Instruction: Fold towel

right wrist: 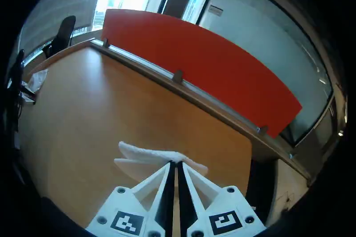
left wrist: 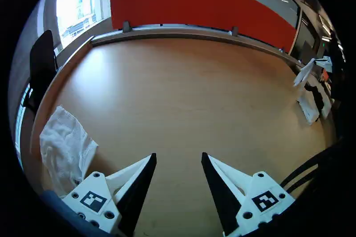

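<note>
The left gripper [left wrist: 178,161] has its white plastic, black-edged fingers spread wide above the smooth wood-grain table [left wrist: 187,94], gripping nothing. Just to its left, near the table's rounded edge, a crumpled white towel [left wrist: 66,146] lies in soft, rumpled folds. The right gripper [right wrist: 174,166] has its fingers pressed almost together, pinching a folded white towel [right wrist: 147,154] whose nubby layers fan out at the tips. Farther back, a long flat orange divider panel [right wrist: 200,63] lines the table's far edge, with a black chair [right wrist: 62,32] beyond.
</note>
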Motion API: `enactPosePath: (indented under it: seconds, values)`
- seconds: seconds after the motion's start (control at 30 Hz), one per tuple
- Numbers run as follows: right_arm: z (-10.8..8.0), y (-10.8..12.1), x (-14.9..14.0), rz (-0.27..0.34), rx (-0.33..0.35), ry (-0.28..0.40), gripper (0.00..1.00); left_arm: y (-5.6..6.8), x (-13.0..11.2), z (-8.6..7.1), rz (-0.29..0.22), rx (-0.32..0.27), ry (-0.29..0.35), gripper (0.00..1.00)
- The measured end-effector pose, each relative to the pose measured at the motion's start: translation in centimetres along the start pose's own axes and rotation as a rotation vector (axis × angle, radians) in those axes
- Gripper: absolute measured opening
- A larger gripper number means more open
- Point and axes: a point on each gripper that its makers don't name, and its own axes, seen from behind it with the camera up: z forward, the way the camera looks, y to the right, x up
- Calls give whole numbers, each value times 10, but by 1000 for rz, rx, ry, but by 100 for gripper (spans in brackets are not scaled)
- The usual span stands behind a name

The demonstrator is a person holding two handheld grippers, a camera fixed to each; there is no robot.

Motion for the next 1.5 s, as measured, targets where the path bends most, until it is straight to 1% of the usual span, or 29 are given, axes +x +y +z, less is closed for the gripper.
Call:
enactPosePath:
  seconds: [0.17,0.3,0.67,0.87,1.1,1.37,1.5]
  values:
    - [-1,17,-4,7,-24,-11,4,1,2,1,3,2,1,74]
    - [-4,26,-7,19,-36,-14,4,2,4,2,4,0,2,74]
    - [-8,35,-20,33,-52,-27,4,7,8,3,12,-2,1,74]
    - [-19,36,-31,45,-58,-35,4,8,10,3,18,-4,1,74]
    - [-40,39,-64,57,-63,-79,4,9,10,3,18,-6,0,74]
    - [-59,41,-114,99,-75,-150,4,12,10,3,25,-9,0,74]
    - [-65,41,-135,123,-84,-178,4,14,10,4,25,-11,-1,74]
